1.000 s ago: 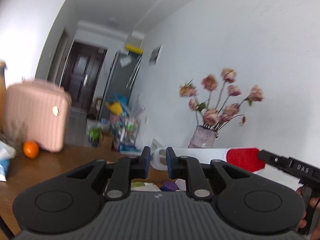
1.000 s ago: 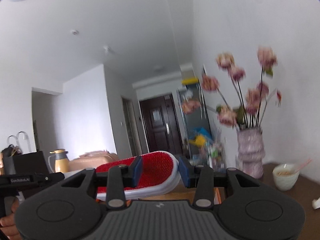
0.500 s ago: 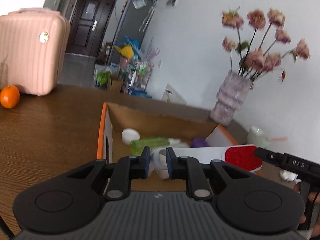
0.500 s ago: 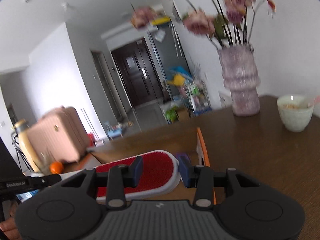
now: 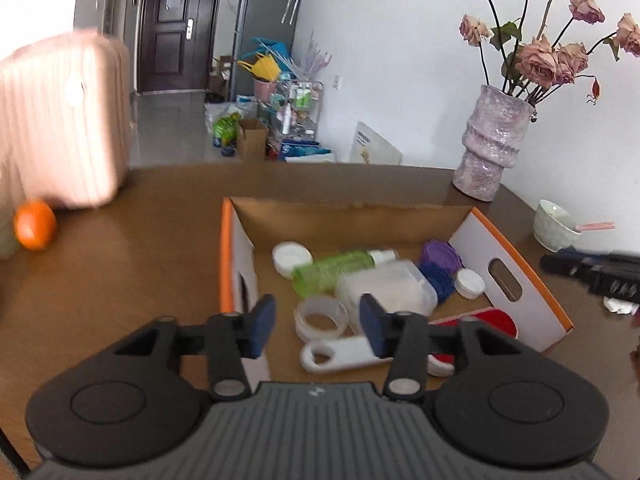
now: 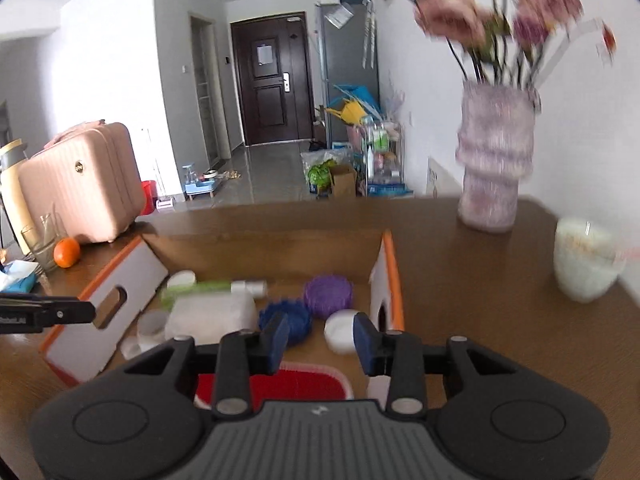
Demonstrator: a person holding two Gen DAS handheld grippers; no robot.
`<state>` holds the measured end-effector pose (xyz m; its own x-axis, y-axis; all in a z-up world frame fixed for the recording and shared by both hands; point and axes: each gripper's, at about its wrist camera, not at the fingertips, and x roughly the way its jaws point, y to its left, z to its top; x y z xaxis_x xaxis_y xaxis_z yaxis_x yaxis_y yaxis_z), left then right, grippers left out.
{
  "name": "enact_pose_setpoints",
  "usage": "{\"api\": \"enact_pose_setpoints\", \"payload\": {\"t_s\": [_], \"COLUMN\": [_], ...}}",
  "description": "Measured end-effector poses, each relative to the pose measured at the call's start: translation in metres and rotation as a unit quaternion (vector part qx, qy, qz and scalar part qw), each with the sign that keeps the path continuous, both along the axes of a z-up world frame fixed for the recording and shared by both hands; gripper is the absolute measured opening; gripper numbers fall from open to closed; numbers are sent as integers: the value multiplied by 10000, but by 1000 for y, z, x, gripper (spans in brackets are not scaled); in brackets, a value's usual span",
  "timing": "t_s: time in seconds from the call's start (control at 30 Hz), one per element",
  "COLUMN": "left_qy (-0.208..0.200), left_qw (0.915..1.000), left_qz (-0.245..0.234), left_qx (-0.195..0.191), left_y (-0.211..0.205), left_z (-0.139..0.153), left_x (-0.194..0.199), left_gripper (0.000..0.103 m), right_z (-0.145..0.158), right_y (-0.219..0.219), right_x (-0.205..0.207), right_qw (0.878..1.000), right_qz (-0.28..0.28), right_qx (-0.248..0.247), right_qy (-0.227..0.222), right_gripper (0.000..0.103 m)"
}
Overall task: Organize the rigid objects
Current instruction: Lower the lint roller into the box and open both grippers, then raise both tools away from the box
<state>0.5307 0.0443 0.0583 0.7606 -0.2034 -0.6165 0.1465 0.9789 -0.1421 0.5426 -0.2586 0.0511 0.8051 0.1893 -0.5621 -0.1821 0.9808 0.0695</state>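
left claw: just opened, released above brush handle | right claw: released over brush head | brush lies in box

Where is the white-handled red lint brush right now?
The lint brush lies in the near end of the orange-edged cardboard box, its handle beside the clear tape roll in the left wrist view and its red pad below the right gripper's fingers.
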Motion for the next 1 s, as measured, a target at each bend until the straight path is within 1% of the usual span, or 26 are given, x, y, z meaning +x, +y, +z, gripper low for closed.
{"api": "enact_pose_setpoints", "payload": {"t_s": [0.07, 0.1, 0.13, 0.17, 0.2, 0.27, 0.33, 0.4, 0.47, 0.5, 0.57, 0.63, 0.77, 0.87, 0.93, 1.0], "left_qy": [-133, -215, -333, -467, -602, -822, -974, -1129, -1330, -1431, -1593, -1719, -1899, -2164, -2357, -2405], "left_qw": [9996, 9992, 9988, 9981, 9972, 9954, 9939, 9922, 9896, 9881, 9856, 9836, 9800, 9739, 9690, 9672], "left_qz": [201, 227, 269, 324, 377, 396, 363, 316, 296, 298, 295, 297, 374, 459, 541, 629], "left_qx": [175, 234, 257, 246, 243, 292, 363, 416, 461, 484, 496, 460, 459, 499, 502, 523], "left_y": [1, 1, 1, 1, 2, 0, -4, -8, -13, -14, -16, -17, -17, -17, -17, -17], "left_z": [18, 25, 34, 41, 49, 62, 74, 86, 94, 98, 103, 107, 110, 105, 96, 86], "left_x": [-8, -14, -22, -31, -42, -60, -79, -96, -115, -126, -145, -164, -198, -229, -250, -267], "left_gripper": [52, 55, 59, 62, 68, 72, 80, 82, 87, 90, 93, 98, 99, 102, 103, 103], "right_z": [22, 34, 43, 53, 62, 76, 87, 95, 102, 105, 109, 113, 113, 108, 101, 91], "right_y": [-1, -3, -4, -5, -7, -10, -10, -7, -5, -5, -7, -9, -8, -9, -11, -16], "right_x": [1, -2, -6, -14, -22, -40, -59, -77, -95, -104, -122, -141, -175, -201, -221, -241], "right_qw": [9999, 9999, 9999, 9997, 9994, 9985, 9973, 9963, 9947, 9937, 9911, 9883, 9850, 9815, 9783, 9747], "right_qz": [11, 11, 49, 90, 119, 165, 200, 215, 251, 246, 209, 152, 168, 185, 177, 123], "right_qx": [-94, -91, -82, -30, 32, 131, 157, 119, 95, 103, 190, 268, 269, 303, 354, 416], "right_qy": [-44, -96, -143, -230, -324, -511, -688, -829, -997, -1085, -1304, -1491, -1696, -1883, -2036, -2191], "right_gripper": [40, 41, 45, 52, 61, 67, 69, 72, 75, 76, 81, 83, 84, 88, 90, 91]}}
